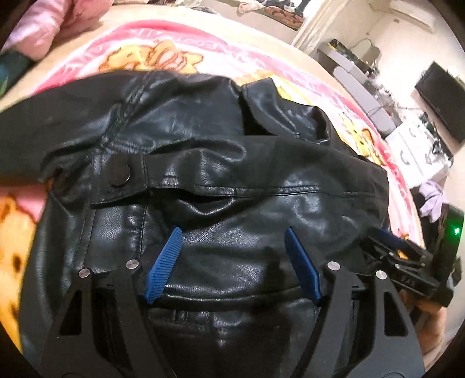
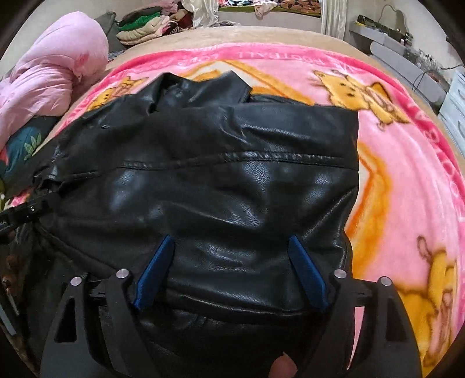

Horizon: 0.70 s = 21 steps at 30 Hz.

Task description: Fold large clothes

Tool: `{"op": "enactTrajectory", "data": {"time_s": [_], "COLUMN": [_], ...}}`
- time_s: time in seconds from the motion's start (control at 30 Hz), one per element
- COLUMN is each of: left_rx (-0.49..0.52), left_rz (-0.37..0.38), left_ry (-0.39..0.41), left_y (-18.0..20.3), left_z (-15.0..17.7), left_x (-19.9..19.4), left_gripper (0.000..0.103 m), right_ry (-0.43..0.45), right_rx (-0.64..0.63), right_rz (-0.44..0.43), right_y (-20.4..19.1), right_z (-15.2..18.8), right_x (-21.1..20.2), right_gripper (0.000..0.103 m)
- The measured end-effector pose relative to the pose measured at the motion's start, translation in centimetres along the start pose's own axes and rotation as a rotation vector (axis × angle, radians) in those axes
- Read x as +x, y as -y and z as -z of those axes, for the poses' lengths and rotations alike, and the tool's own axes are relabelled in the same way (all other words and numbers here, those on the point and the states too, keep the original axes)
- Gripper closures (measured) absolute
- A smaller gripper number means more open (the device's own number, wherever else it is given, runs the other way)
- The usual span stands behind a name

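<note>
Under both my spread, empty grippers [image 1: 232,261] [image 2: 229,270], a glossy creased black leather jacket [image 2: 221,192] covers the fuzzy pink blanket [image 2: 407,180].

Black leather jacket [image 1: 221,186] covers the middle of the pink cartoon blanket [image 2: 407,162], hiding the print beneath; jacket's near hem is cut off by the bottom edge in both wrist views, behind the gripper frames. Blanket lettering along the far edge is blurred, unreadable. Right gripper [image 1: 407,261] shows only in part at the right rim of the left wrist view, fingers out of sight; clothes pile [image 2: 145,26] past the bed's far-left corner too small to sort.
</note>
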State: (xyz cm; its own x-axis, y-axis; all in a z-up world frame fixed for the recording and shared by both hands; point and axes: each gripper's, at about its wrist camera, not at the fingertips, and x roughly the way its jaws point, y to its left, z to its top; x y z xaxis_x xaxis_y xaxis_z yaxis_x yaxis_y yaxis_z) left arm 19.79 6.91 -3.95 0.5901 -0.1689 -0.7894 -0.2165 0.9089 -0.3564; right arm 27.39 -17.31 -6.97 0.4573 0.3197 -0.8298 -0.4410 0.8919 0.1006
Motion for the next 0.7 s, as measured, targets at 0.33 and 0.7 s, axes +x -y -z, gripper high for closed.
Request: {"op": "enactTrajectory", "data": {"time_s": [0.33, 0.7], "left_rx": [0.011, -0.015], "left_rz": [0.043, -0.033], "left_ry": [0.037, 0.094], "left_y": [0.8, -1.0], "left_z": [-0.2, -1.0], "left_x": [-2.2, -4.2], "left_gripper": [0.012, 0.009], "right_ry": [0.114, 0.197], "right_rx": [-0.014, -0.096], "right_rz": [-0.080, -0.064], "right_y": [-2.0, -5.5], "right_z": [-0.8, -0.8], "right_x": [-2.8, -4.6], "right_gripper": [0.005, 0.005]}}
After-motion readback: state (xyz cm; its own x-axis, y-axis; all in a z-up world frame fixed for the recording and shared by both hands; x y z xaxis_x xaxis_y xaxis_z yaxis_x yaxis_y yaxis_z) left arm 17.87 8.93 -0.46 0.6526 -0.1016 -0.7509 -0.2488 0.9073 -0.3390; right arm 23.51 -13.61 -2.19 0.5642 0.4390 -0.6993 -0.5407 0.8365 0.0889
